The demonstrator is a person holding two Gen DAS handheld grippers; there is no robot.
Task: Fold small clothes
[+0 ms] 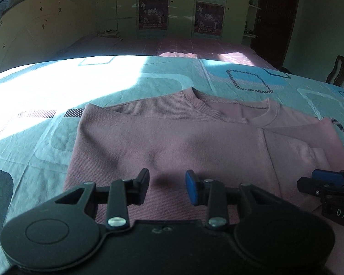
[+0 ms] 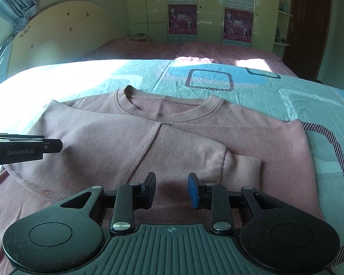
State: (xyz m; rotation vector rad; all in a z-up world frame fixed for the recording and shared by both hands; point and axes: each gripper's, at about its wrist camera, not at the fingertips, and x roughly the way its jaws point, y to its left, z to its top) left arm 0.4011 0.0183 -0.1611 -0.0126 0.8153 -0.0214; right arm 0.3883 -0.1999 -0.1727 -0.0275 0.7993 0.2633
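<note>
**Sleeves in, bottom fold to come**

Nearest, the left gripper [image 1: 167, 188] and the right gripper [image 2: 171, 190] hang side by side over the near part of the pink sweatshirt [image 1: 162, 142], both with jaws spread and nothing between the pads; the cloth lies flat beneath them, ungripped. The sweatshirt rests face down-slope on the bed, collar [image 2: 169, 107] at the far end. Its left sleeve [image 2: 195, 151] is laid across the body, cuff pointing right, so the sideways folds look done. The next move, as I judge it, is to pinch the near hem at two corners and carry it toward the collar, keeping both layers together.

Beneath is a turquoise bedsheet [image 1: 45, 119] with rounded-square patterns, sunlit at far left. Farther off lie a pink checked blanket [image 2: 217, 50], a pale headboard [image 2: 64, 29] at left, and wardrobe doors with posters [image 2: 237, 23].
</note>
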